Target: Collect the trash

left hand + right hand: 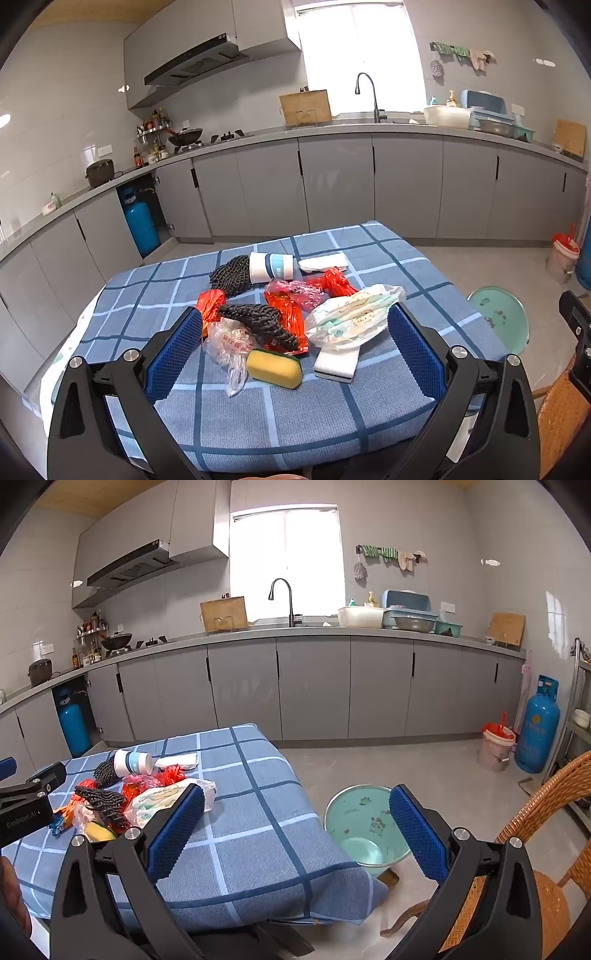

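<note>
Both tongs, left (pixel 295 328) and right (pixel 297 812), are held wide open and empty. The trash heap (pixel 280 310) lies mid-table (pixel 258 424); the green bin (pixel 364 825) stands beside it. Thin plastic bags (pixel 231 343) may slip or snag the black netting (pixel 264 323), dragging the yellow sponge (pixel 274 368) along

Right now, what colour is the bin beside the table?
Pale green bin; the right wrist view shows it best.

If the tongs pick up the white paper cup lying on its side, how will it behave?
The paper cup lies on its side, so a push would probably roll it. It looks thin-walled and light, so a hard squeeze may crush it. The black mesh touching its base might get dragged along.
</note>
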Action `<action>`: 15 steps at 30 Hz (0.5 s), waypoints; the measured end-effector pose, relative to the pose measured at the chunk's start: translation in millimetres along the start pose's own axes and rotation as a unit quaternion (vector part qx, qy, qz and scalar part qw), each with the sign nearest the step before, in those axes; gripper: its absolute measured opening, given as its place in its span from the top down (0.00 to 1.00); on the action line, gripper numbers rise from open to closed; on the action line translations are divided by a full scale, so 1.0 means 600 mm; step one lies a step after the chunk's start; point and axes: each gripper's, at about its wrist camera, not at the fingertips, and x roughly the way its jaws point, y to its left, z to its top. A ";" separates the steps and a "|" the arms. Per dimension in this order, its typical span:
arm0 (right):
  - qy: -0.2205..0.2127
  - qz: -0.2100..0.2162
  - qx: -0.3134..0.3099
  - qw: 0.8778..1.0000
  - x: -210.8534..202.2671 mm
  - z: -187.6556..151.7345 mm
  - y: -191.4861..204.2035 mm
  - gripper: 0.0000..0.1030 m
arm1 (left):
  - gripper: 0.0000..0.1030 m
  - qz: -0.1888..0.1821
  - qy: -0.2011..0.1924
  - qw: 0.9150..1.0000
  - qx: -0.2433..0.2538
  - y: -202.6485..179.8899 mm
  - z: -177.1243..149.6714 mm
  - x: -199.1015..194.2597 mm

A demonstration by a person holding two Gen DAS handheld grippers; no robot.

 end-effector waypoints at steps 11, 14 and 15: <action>0.001 0.001 0.004 1.000 0.001 0.002 -0.004 0.04 | 0.04 0.001 -0.005 1.000 -0.004 0.001 0.001 -0.002; 0.001 0.001 0.005 1.000 0.004 -0.003 -0.002 0.04 | 0.04 0.001 -0.007 1.000 -0.004 0.002 -0.002 -0.002; 0.001 0.000 0.004 1.000 0.004 -0.003 -0.001 0.04 | 0.04 0.003 -0.008 1.000 -0.005 0.002 0.000 -0.004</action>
